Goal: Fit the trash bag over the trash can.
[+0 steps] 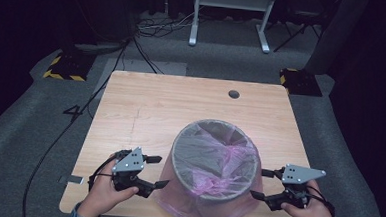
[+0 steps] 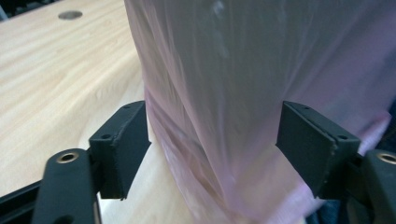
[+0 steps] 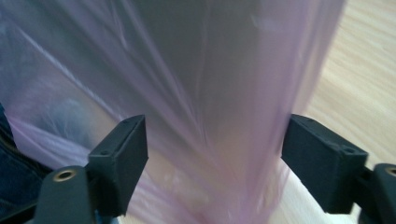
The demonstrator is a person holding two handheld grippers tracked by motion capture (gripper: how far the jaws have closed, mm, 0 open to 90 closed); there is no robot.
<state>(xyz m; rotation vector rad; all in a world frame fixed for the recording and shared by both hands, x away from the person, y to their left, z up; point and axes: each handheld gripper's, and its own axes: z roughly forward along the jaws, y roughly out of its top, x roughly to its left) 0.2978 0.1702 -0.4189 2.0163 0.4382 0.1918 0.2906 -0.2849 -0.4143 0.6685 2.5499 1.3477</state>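
Flanking bin (image 1: 213,159) w/ pink bag (image 2: 243,116): left gripper (image 1: 158,172), right gripper (image 1: 262,183) both gaping, empty.

A grey bin (image 1: 214,159) lined with a pink bag (image 1: 186,201) stands at the tabletop's (image 1: 146,106) near edge, between the open left claw (image 1: 158,172) and the open right claw (image 1: 260,183).

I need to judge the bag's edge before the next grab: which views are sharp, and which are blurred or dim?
High view: table evenly lit, room behind dark, pink bag on the bin fairly sharp. Left gripper view: bag smeared by blur. Right gripper view: bag soft, streaky folds.
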